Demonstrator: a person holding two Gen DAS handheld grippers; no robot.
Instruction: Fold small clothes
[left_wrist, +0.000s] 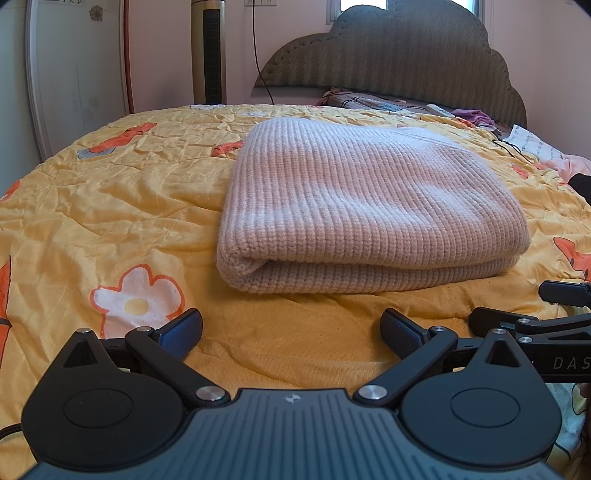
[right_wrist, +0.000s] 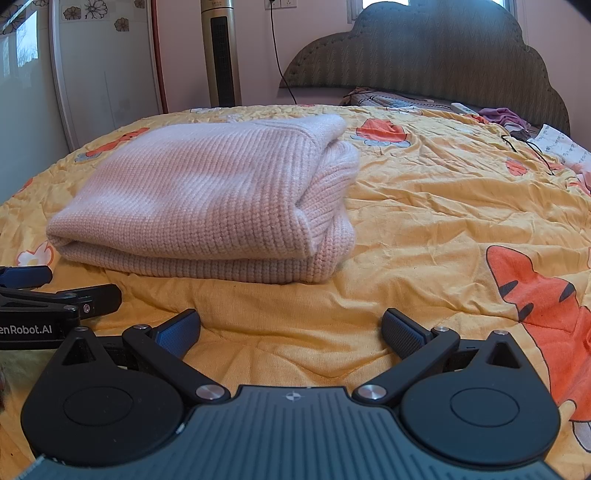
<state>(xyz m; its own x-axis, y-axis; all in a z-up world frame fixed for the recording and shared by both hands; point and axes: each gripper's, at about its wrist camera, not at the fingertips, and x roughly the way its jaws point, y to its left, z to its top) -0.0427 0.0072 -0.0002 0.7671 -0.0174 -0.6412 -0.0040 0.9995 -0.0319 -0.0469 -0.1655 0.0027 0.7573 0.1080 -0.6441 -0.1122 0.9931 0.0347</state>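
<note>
A pale pink ribbed knit sweater (left_wrist: 354, 206) lies folded into a thick rectangle on the bed's yellow quilt with orange tiger and flower print (left_wrist: 110, 206), at twelve o'clock from both tools. The left tool (left_wrist: 291, 328) is released, its jaws spread wide and holding nothing, just short of the bundle's near fold. The right tool (right_wrist: 291, 328) is likewise released and empty beside it. Both sit low near the quilt, probably because the folding looks finished. No containers are in view.
</note>
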